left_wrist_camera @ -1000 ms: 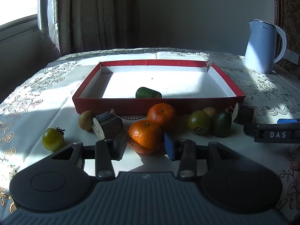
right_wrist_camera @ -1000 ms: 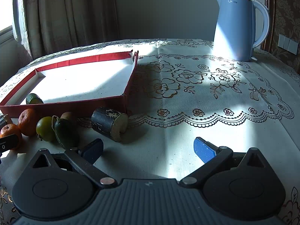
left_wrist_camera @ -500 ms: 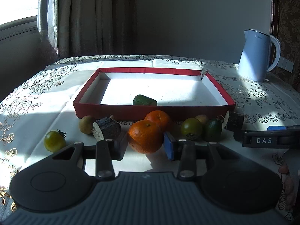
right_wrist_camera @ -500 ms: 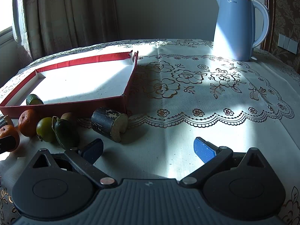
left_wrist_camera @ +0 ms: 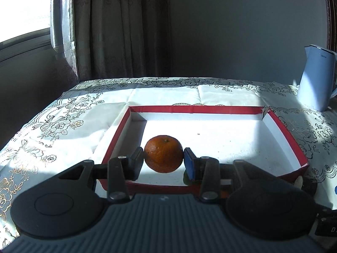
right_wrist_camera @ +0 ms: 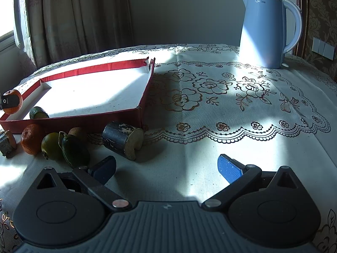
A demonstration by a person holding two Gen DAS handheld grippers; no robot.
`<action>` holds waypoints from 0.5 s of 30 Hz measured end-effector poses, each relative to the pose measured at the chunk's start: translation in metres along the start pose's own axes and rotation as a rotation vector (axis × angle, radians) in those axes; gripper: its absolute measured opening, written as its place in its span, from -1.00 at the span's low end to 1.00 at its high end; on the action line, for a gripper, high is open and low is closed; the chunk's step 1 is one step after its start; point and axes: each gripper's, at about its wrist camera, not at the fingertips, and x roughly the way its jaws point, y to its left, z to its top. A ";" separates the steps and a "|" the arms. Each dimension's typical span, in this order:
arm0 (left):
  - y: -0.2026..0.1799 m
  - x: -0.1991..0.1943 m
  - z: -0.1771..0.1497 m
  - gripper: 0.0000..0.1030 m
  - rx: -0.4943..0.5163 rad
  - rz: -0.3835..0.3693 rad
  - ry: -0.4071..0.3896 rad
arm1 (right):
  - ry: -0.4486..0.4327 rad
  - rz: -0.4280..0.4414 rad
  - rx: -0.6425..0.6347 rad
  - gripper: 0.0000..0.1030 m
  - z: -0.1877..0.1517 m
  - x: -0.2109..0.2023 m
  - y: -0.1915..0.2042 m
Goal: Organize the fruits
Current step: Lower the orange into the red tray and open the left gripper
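Left gripper (left_wrist_camera: 163, 162) pinches the orange (left_wrist_camera: 163, 154) from both sides, holding it clear above the box's (left_wrist_camera: 284, 130) near-left corner with the white floor straight below, while the right gripper (right_wrist_camera: 166, 168), wide open and empty, sits outside the box.

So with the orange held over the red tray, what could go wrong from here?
1. The left gripper pinches the round orange only at its sides; it could slip out and roll once it lands on the flat floor of the red tray.
2. A green fruit already lies near the tray's front wall, close below the orange; lowering straight down might knock it.
3. The right gripper hangs open near the cut log piece, which a careless move could set rolling.
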 end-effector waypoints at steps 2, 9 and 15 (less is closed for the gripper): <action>0.003 0.010 0.002 -0.27 -0.013 -0.001 0.018 | 0.000 0.000 0.000 1.00 0.000 0.000 0.000; 0.012 0.035 -0.007 -0.26 -0.040 0.027 0.077 | 0.000 0.000 0.000 1.00 0.000 0.000 0.000; 0.012 0.036 -0.012 -0.21 -0.031 0.037 0.083 | 0.000 0.000 -0.001 1.00 0.000 0.000 0.000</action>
